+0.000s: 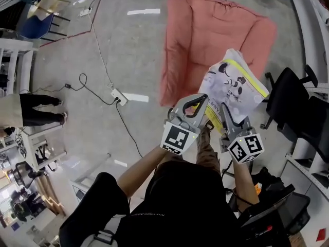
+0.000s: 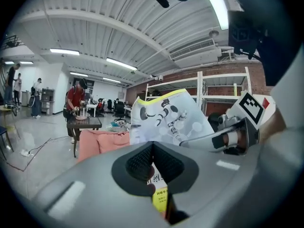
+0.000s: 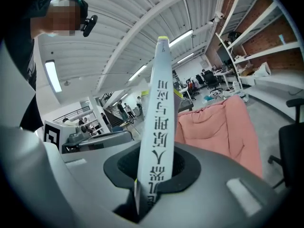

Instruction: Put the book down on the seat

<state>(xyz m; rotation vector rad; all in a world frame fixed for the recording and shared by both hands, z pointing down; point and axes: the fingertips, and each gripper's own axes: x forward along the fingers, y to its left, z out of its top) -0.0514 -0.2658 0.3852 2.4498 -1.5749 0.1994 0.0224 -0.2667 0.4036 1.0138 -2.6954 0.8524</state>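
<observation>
1. Two tongs side by side in the head view, left tongs [image 1: 203,103] and right tongs [image 1: 226,115], both gripping the lower edge of the book [image 1: 234,84]. Held up in the air and tilted, pale cover with cartoon figures and a yellow band facing the camera. Seen against the near right corner of the pink seat [image 1: 205,40], which rests on the grey floor [image 1: 118,60]; cannot tell whether touching it. Flanked by a black office chair [image 1: 288,96] on the right, with a white power strip [image 1: 119,96] and its cable on the floor to the left.

2. Left gripper view: pads pressed almost together, pinching a thin part of the book, with white printed paper and a yellow patch showing in the slot just below the pads. Beyond them, the cover rising upward, with the right tongs reaching in from the right. Pink seat low on the left, behind the book.

3. Right gripper view: clamped on the book's spine, standing upright between the pads, dark characters printed down it and yellow at the top. Pink seat beyond on the right, left tongs with their marker cube at the left.
</observation>
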